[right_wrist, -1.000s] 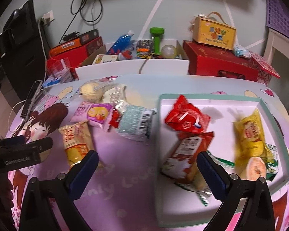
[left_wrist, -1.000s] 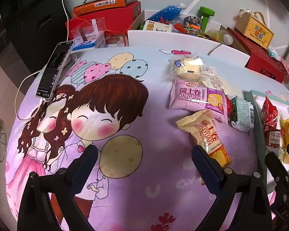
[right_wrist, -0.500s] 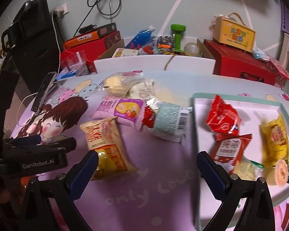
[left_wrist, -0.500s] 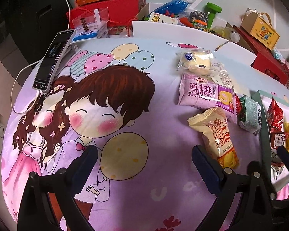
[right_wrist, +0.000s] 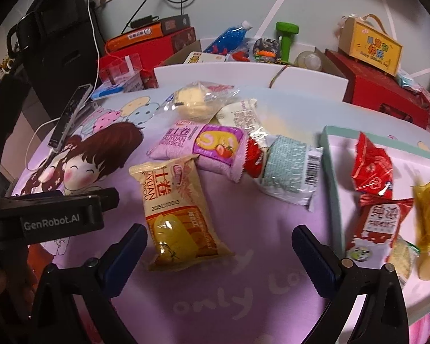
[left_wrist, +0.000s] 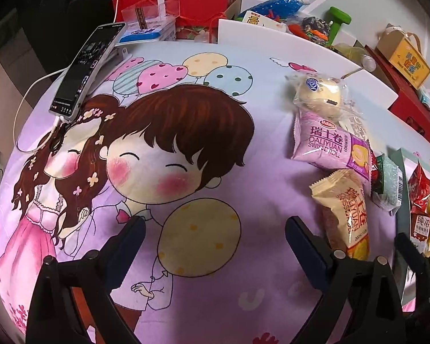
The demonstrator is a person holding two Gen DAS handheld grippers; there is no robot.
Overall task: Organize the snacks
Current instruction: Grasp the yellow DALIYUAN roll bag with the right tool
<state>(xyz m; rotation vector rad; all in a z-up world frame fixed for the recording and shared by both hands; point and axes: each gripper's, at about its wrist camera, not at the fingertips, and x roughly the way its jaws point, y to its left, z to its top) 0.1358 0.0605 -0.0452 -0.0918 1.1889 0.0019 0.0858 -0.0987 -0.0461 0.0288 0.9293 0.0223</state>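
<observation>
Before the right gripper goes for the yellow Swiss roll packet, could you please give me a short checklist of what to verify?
1. Right gripper open and empty: ok.
2. Yellow Swiss roll packet lies between and just ahead of its jaws: ok.
3. Packet free of neighbours: not ok, its top corner overlaps the purple Swiss roll packet.
4. Left gripper open, holding nothing, off to the side: ok.
5. Tray has bare floor for another packet: ok, near its left wall.
6. Packet sealed: cannot tell.

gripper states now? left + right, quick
Left gripper: open, holding nothing, over the cloth.
Right gripper: open, holding nothing, yellow snack pack lies between its jaws.
</observation>
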